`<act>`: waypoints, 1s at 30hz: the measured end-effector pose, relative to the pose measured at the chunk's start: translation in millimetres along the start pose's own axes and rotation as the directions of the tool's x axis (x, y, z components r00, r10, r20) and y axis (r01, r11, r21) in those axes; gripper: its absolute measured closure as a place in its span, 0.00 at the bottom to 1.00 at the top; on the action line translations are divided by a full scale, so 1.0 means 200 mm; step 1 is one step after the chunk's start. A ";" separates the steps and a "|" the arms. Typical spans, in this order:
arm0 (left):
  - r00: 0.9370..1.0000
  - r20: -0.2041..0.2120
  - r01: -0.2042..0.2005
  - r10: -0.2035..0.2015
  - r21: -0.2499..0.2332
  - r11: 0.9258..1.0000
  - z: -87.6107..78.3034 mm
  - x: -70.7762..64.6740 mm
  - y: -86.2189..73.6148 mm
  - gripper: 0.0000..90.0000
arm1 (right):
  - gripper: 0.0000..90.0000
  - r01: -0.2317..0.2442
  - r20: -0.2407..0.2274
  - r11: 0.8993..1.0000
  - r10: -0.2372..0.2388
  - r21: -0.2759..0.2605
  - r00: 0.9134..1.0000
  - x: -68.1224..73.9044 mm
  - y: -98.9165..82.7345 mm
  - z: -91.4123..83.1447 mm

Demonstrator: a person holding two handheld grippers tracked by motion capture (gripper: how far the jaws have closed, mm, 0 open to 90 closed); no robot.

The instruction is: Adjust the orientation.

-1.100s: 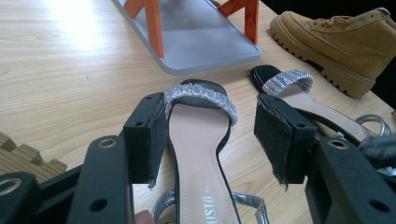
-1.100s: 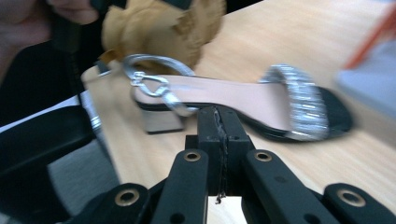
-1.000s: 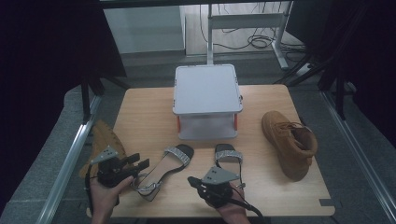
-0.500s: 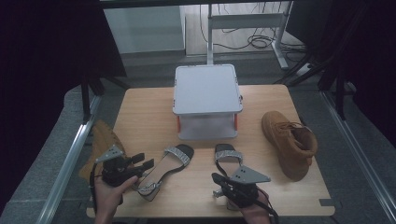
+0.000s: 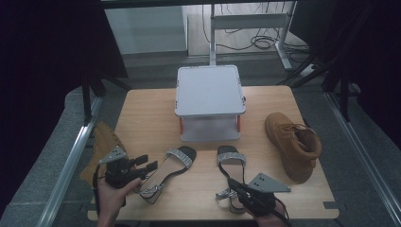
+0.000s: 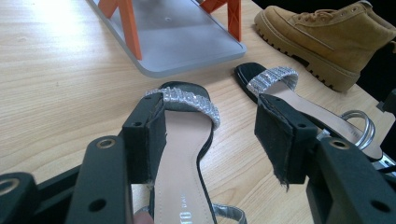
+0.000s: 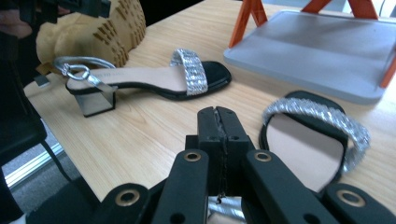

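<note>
A: Left claw (image 5: pixel 150 162) spread, hovering over the heel end of the left sandal (image 5: pixel 166 174); in the left gripper view the sandal (image 6: pixel 184 154) runs up between the pads (image 6: pixel 148 140), with no clear contact. Right claw (image 7: pixel 218 122) pressed together, a sliver of silver strap apparently pinched at its base. I read it as holding the right sandal (image 5: pixel 231 175) by the ankle strap.

B: Where do they lie?

A: Both on the wooden surface (image 5: pixel 151 118), front half, toes pointing toward the grey step stool (image 5: pixel 209 90). Left one is angled, right one nearly straight. They are apart, not touching.

B: Handling?

A: My judgement is that they are light. The sole looks stiff, and the block heel (image 7: pixel 93 100) is hard and possibly slick. The rhinestone toe band (image 7: pixel 191 70) is flexible and could snag or shed stones, so I would avoid it. The thin ankle strap (image 7: pixel 77 65) is floppy; lifted by it, the sandal would dangle and swing. A better hold is across the sole edges at the waist, or on the heel block.

B: Count?

A: Two sandals, one pair. Two tan boots: one (image 5: pixel 293 142) standing at the right of the surface, one (image 5: pixel 101 142) at the left edge beside the left claw, sole showing in the right gripper view. One stool with orange legs. Two claws.
</note>
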State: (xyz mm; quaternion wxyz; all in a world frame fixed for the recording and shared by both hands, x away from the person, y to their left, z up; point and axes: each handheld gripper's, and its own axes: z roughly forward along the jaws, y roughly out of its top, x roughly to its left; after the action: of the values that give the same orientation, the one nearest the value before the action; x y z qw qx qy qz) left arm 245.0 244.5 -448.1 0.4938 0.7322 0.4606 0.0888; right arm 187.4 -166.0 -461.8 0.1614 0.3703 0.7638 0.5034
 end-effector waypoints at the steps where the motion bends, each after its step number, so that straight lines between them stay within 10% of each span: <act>1: 1.000 0.002 -0.001 0.001 0.002 1.000 0.00 0.00 0.00 0.48 | 0.99 -0.002 0.005 1.000 0.002 0.004 1.000 0.00 -0.01 -0.01; 30: 1.000 0.002 -0.001 0.001 0.017 1.000 0.01 -0.06 -0.04 0.48 | 0.99 -0.027 -0.002 0.999 0.027 0.034 1.000 -0.06 -0.12 -0.07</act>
State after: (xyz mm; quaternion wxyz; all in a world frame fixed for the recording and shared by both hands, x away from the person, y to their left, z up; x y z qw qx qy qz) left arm 236.0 234.5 -451.5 0.4883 0.7367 0.4602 0.0844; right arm 177.3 -190.2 -477.9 0.1472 0.3828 0.7672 0.4932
